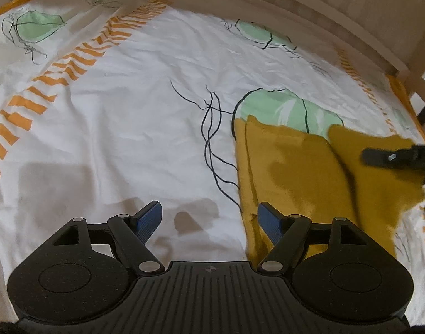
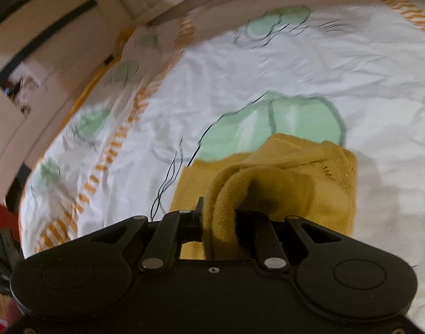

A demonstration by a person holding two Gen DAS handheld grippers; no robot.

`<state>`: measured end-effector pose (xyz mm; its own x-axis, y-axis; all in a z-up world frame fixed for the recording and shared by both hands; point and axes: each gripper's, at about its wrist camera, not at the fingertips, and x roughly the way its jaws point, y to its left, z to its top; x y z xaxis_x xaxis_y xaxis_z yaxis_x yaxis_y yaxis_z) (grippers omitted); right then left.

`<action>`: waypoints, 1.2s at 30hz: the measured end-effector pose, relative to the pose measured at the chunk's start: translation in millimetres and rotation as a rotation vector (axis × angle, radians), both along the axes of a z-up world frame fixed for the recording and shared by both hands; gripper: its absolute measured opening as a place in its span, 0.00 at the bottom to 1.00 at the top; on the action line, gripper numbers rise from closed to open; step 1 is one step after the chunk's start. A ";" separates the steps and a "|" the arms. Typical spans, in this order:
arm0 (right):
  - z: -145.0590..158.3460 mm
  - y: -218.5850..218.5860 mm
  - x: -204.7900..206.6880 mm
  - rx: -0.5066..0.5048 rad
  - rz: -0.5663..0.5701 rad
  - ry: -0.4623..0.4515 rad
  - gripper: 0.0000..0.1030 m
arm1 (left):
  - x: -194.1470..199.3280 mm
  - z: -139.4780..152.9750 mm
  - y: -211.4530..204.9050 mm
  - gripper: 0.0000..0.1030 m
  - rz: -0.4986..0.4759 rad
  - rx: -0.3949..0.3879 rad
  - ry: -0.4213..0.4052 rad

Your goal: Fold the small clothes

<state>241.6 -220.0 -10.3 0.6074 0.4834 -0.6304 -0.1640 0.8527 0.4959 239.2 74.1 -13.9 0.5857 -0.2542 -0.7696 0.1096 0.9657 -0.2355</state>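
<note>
Mustard cloth is spread on the white sheet, over its green patch. One fold is pinched and lifted by the right gripper. The left gripper is held spread beside the cloth's left edge, nothing gripped.

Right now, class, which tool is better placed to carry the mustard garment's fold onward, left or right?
Right. The right tool is shut on a bunched edge of the mustard garment, lifting it off the bedsheet. The left tool is open and holds nothing, beside the garment's near edge.
</note>
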 end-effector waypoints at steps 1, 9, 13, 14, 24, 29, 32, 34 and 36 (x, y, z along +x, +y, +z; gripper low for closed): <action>-0.7 6.9 -0.4 -0.007 0.010 0.004 0.21 | 0.5 -0.2 1.7 0.72 0.004 -0.006 0.003; -14.2 52.5 1.5 -0.184 0.058 0.017 0.22 | -0.6 0.5 11.5 0.72 0.029 -0.021 0.003; -15.8 72.3 2.5 -0.248 0.098 0.016 0.34 | 0.8 -0.7 16.4 0.72 0.042 -0.029 0.009; -15.0 75.1 2.1 -0.240 0.107 0.014 0.42 | 1.2 -0.6 17.5 0.72 0.047 -0.029 0.009; 8.7 76.9 -6.2 -0.003 0.177 -0.069 0.49 | 3.0 -3.9 25.3 0.72 0.083 -0.030 0.018; 17.5 57.8 -17.5 -0.007 0.144 -0.110 0.49 | 2.2 -5.2 23.6 0.72 0.082 -0.028 0.022; 13.7 48.1 -26.3 -0.079 0.130 -0.120 0.49 | 2.5 -5.5 22.6 0.72 0.077 -0.028 0.022; 6.3 42.7 -31.5 -0.105 0.119 -0.113 0.49 | 2.4 -6.2 21.2 0.72 0.076 -0.027 0.023; 0.5 40.9 -30.1 -0.154 0.115 -0.106 0.49 | 2.9 -7.0 20.2 0.72 0.073 -0.028 0.026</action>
